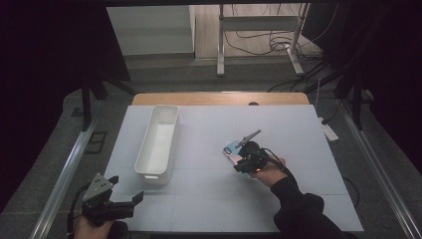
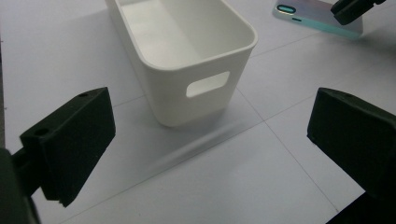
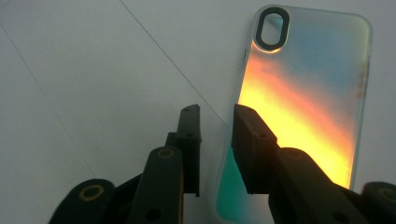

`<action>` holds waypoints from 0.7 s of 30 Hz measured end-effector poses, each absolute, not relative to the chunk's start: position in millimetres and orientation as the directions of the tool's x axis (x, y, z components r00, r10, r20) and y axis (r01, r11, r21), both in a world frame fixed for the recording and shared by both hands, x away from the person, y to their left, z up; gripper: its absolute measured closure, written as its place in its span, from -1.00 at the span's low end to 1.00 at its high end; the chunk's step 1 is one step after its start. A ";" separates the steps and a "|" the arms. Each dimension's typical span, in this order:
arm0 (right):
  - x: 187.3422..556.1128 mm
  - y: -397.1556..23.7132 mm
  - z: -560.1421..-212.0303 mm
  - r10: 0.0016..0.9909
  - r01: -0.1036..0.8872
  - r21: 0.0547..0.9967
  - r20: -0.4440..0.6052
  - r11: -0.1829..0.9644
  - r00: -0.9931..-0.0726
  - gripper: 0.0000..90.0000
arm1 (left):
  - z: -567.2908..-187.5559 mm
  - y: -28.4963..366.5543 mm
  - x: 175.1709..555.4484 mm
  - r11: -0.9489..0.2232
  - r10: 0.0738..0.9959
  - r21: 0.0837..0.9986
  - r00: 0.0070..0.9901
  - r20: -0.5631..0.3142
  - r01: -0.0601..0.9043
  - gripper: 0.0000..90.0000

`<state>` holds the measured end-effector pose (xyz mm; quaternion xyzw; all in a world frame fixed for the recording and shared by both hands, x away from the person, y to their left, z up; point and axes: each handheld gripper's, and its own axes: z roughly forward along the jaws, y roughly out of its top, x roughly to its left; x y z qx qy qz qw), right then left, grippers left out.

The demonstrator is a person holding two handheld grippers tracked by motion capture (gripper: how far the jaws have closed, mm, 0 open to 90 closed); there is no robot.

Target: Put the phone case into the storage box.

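Colours on the phone case [image 3: 303, 93] show from the right gripper [image 3: 215, 140], slightly parted astride its edge, gripping nothing; left gripper [image 2: 210, 140] wide, empty, facing the white bin [image 2: 187, 56].

Dim room, dark at the edges around the pale worktop [image 1: 209, 199]. Overhead light casts soft shadows beside the white bin [image 2: 187, 60]. The phone case [image 3: 303, 116] glares orange; nearby tool parts blur.

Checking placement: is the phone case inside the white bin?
No: the phone case lies flat on the table, right of the white bin.
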<state>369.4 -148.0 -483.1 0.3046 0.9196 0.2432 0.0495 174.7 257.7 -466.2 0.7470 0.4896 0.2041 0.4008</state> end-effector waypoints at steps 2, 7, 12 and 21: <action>369.9 -147.1 -481.5 0.591 0.540 0.478 0.054 0.692 -0.805 0.44 | -466.3 257.7 174.8 -0.199 0.895 0.799 0.437 -0.088 0.568 -0.96; 372.1 -147.1 -477.9 0.602 0.542 0.486 0.041 0.686 -0.798 0.13 | -466.3 257.3 174.8 -0.200 0.895 0.798 0.437 -0.087 0.569 -0.96; 377.2 -151.9 -476.6 0.625 0.550 0.485 0.008 0.680 -0.781 -0.27 | -466.4 257.3 175.0 -0.201 0.896 0.798 0.437 -0.086 0.568 -0.96; 383.4 -156.5 -477.5 0.660 0.578 0.466 -0.015 0.670 -0.751 -0.62 | -466.3 257.0 175.0 -0.203 0.896 0.797 0.437 -0.083 0.569 -0.96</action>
